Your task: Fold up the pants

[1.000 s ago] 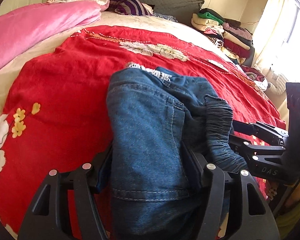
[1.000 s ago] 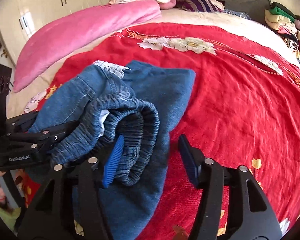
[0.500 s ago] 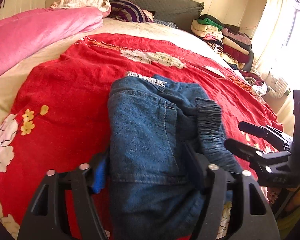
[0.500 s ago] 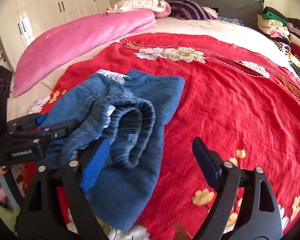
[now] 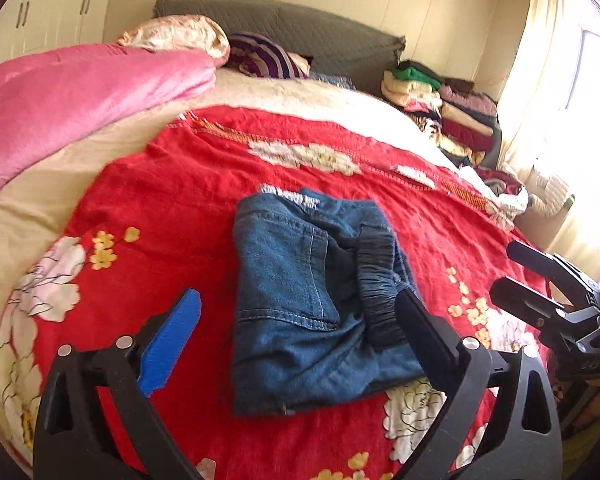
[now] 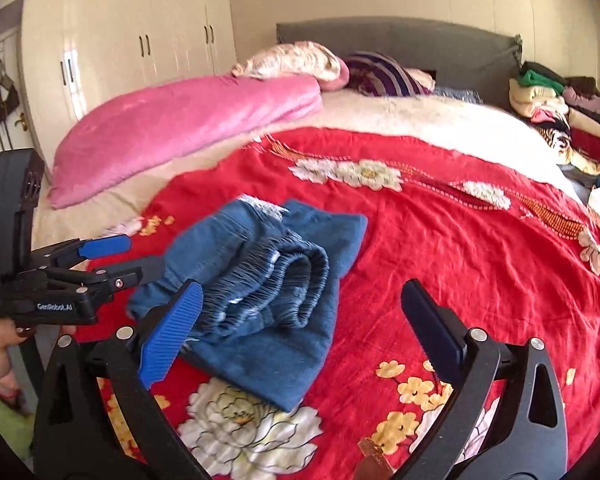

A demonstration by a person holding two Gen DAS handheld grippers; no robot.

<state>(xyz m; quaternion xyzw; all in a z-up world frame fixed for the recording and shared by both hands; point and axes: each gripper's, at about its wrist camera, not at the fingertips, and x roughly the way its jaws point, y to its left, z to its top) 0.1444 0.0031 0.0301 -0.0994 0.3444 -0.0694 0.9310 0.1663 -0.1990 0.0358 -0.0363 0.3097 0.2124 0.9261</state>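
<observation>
Pants (image 5: 308,300) released since before — both jaws opening, clear.

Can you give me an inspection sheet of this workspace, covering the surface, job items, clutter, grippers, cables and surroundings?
Surface: red floral bedspread over a cream bed cover, wrinkled.
Job's things: blue jeans lie folded in a compact bundle on the bedspread, elastic waistband showing on top.
Clutter: pink quilt along the far left; striped pillow at the headboard; stack of folded clothes at the far right.
Grippers: left gripper and right gripper both have jaws opening, pads clear of the jeans.
Cables: nothing seen.
Surroundings: white wardrobe, grey headboard, bright curtained window.
</observation>
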